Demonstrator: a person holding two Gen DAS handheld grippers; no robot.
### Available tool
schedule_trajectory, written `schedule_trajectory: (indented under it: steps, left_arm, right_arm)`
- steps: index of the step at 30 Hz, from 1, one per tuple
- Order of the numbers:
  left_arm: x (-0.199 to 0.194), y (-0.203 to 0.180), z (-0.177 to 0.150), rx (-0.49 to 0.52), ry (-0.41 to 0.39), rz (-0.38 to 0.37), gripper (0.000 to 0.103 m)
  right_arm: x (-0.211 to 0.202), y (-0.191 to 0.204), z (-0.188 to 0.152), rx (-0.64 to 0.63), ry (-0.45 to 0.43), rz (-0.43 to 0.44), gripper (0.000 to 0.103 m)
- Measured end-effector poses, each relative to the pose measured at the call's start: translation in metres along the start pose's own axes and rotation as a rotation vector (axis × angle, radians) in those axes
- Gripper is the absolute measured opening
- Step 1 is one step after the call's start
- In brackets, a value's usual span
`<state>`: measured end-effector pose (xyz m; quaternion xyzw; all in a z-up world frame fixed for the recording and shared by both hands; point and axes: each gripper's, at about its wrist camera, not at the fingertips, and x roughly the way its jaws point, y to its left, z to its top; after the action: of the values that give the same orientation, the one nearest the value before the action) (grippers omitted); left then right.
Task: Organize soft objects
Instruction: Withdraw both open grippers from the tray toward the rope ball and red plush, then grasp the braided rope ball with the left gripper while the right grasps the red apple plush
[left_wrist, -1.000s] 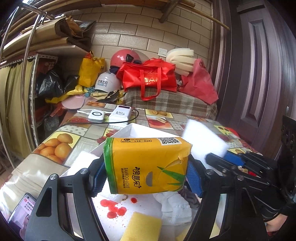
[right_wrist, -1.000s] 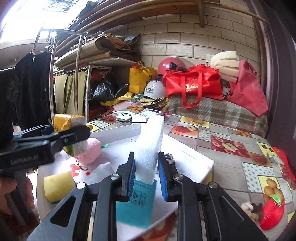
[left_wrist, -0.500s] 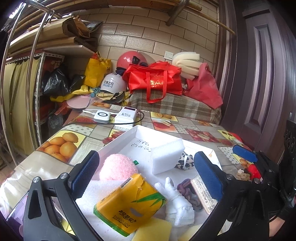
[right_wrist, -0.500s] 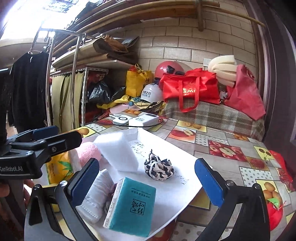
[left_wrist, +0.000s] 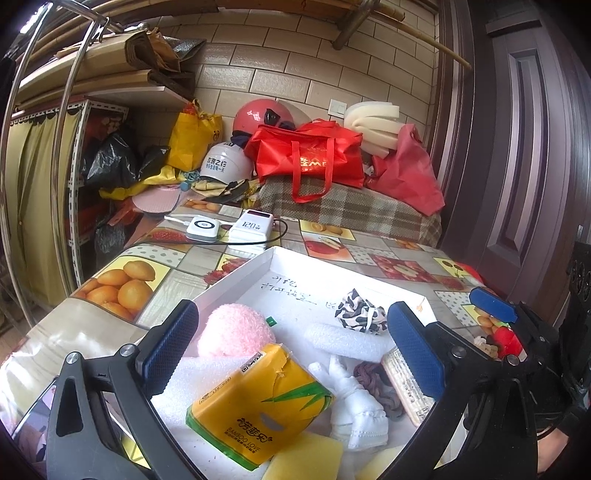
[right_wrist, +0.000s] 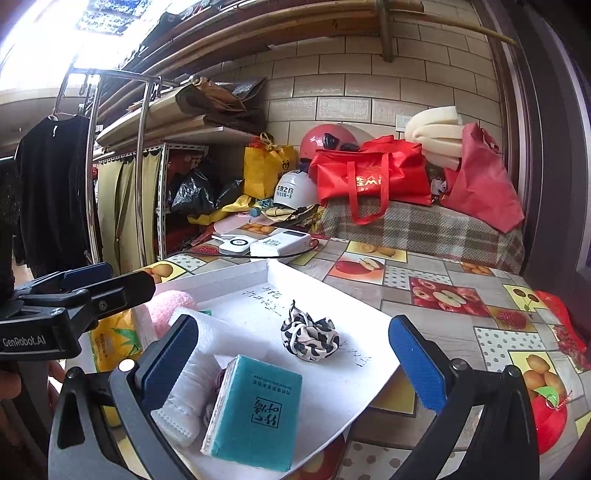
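A white foam tray (left_wrist: 236, 275) lies on the fruit-patterned table. In it rest a yellow tissue pack (left_wrist: 258, 402), a pink plush ball (left_wrist: 232, 332), a white foam block (left_wrist: 347, 339), a black-and-white scrunchie (left_wrist: 360, 314), a white sock (left_wrist: 354, 402), a yellow sponge (left_wrist: 310, 458) and a teal tissue pack (right_wrist: 255, 410). My left gripper (left_wrist: 291, 332) is open above the yellow pack and touches nothing. My right gripper (right_wrist: 293, 339) is open over the teal pack and the scrunchie (right_wrist: 308, 334), its pads clear of both. The foam block (right_wrist: 229, 336) lies flat by its left finger.
A power bank (left_wrist: 251, 225) and a white charger (left_wrist: 202, 229) with a cable sit behind the tray. Further back, red bags (left_wrist: 310, 158) and helmets rest on a plaid-covered surface. A dark door (left_wrist: 524, 147) stands to the right, a metal rack (left_wrist: 74, 177) to the left. A red toy (right_wrist: 550, 417) lies at the table's right.
Both grippers opened wide. The yellow tissue pack dropped from the left gripper into the tray. The white foam block left the right gripper and now lies flat in the tray.
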<state>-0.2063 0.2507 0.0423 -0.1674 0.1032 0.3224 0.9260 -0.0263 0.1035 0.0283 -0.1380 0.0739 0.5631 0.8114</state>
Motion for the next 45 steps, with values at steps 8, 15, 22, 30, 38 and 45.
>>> schedule_trajectory:
  steps: [8,15,22,30,38,45]
  left_arm:
    - [-0.003,-0.004,-0.002,0.029,-0.009,-0.021,0.103]
    - [-0.008,-0.018,-0.004,0.097,-0.021,-0.024,0.103]
    - [-0.012,-0.03,-0.006,0.158,-0.037,-0.006,0.103]
    - [-0.041,-0.051,-0.011,0.151,-0.14,-0.073,0.103]
    - [-0.026,-0.096,-0.023,0.182,0.057,-0.277,0.103]
    - [-0.012,-0.154,-0.036,0.288,0.153,-0.39,0.103]
  right_arm:
    - [-0.009,-0.01,-0.002,0.047,-0.003,-0.052,0.103]
    - [-0.015,-0.018,-0.006,0.088,0.015,-0.053,0.103]
    - [-0.021,-0.021,-0.008,0.1,0.004,-0.07,0.103]
    - [-0.104,-0.056,-0.007,0.178,-0.238,-0.255,0.103]
    - [-0.143,-0.138,-0.037,0.199,-0.085,-0.396,0.103]
    - [-0.15,-0.228,-0.077,0.39,0.19,-0.379,0.103]
